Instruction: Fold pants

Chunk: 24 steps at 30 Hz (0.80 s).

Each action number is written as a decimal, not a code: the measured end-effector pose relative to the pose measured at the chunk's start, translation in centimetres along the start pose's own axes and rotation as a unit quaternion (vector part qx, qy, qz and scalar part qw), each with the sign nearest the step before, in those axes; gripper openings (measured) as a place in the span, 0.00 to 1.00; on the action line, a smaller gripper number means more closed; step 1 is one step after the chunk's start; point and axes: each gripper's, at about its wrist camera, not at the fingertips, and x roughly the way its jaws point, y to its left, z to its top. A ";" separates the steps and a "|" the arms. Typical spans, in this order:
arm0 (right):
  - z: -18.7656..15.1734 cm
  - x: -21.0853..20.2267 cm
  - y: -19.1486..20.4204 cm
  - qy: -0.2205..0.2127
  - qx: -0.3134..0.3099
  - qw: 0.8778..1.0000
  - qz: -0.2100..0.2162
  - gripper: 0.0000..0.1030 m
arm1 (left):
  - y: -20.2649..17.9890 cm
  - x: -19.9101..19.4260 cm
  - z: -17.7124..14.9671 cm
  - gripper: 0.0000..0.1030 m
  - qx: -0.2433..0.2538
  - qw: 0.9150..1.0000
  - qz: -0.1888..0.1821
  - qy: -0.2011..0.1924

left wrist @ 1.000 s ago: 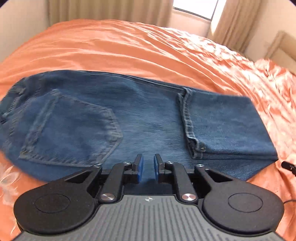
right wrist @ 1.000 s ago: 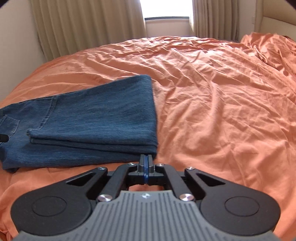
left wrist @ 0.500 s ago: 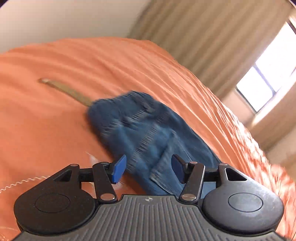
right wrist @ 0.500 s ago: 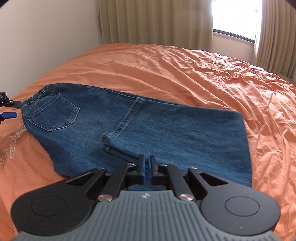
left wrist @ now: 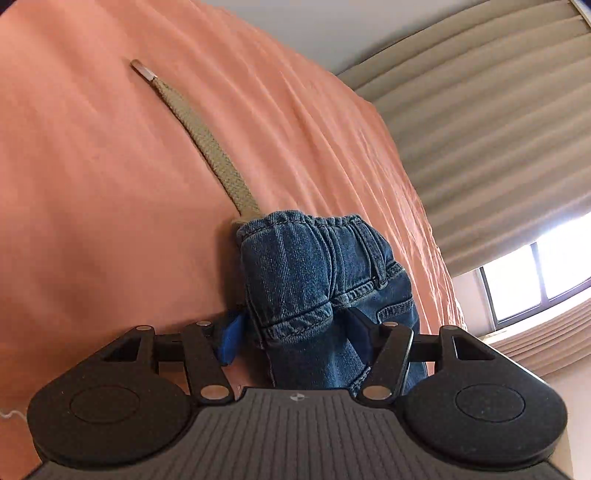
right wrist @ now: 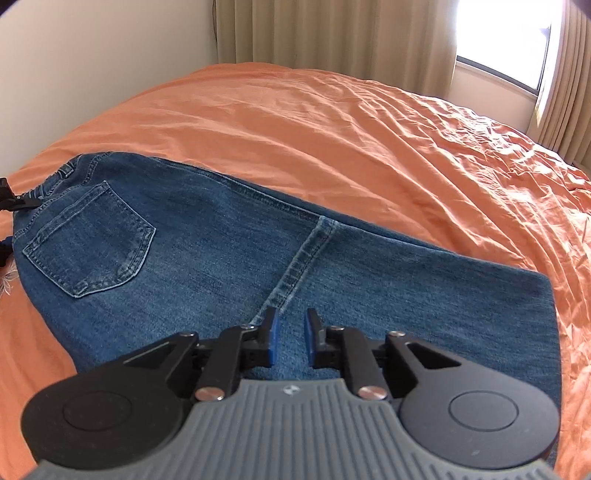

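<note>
My left gripper stands wide open at the waistband end of the jeans, and the bunched denim of that end lies between the jaws: the far-side pad seems to rest against the cloth, the near-side blue pad stands clear of it, so nothing is clamped. Just beyond the waistband a woven beige cord runs out from the jeans across the orange bedspread, ending in a small metal tip. Past the bedspread's edge hang pleated curtains with a bright window beside them. My right gripper hovers over the middle of the jeans, its jaws a little apart and opening, with only flat denim seen beneath the gap and nothing pinched. The jeans lie folded over on the bedspread, a hem seam running away from my fingertips; toward the waistband sits the back pocket, and at the very waistband end the black tip of my other tongs shows at the picture's edge. Beyond the jeans the bedspread stretches rumpled toward the wall, curtains and window.
</note>
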 end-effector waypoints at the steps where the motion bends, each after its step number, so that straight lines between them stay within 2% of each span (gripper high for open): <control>1: 0.0 0.6 0.1 0.006 0.001 1.000 0.003 0.10 | 0.2 0.3 0.0 0.68 -0.001 1.000 -0.006 -0.001; 4: -0.5 2.5 0.3 0.039 0.007 0.999 0.012 0.10 | 0.6 0.7 0.2 0.66 -0.009 1.000 -0.014 -0.002; 6: -0.9 3.2 0.2 0.043 0.016 0.999 0.009 0.10 | 0.7 0.9 0.2 0.61 -0.016 1.000 -0.017 -0.003; 7: -1.0 3.3 0.0 0.044 0.025 0.999 0.010 0.10 | 0.7 1.0 0.2 0.55 -0.019 1.000 -0.020 -0.002; 9: -0.8 3.5 -0.2 0.048 0.042 0.998 0.013 0.10 | 0.5 0.7 0.2 0.50 -0.022 1.000 -0.020 -0.004; 11: -0.7 3.3 -0.1 0.048 0.032 0.998 0.011 0.10 | -0.3 0.3 0.2 0.35 -0.014 1.000 -0.018 -0.013; 14: -0.7 2.3 0.4 0.037 0.013 0.999 0.005 0.10 | -2.1 -1.1 0.0 0.29 0.003 0.999 -0.026 -0.032; 17: -0.7 0.7 0.1 0.021 0.013 1.000 0.010 0.11 | -5.4 -2.4 -0.4 0.28 0.047 0.997 -0.027 -0.049; 20: -0.7 -1.3 -0.8 0.003 0.021 1.000 0.015 0.11 | -10.3 -3.7 -1.2 0.27 0.114 0.991 -0.036 -0.062; 24: -0.9 -4.0 -2.5 -0.025 0.050 0.998 0.026 0.11 | -18.0 -5.4 -4.5 0.25 0.227 0.970 -0.056 -0.067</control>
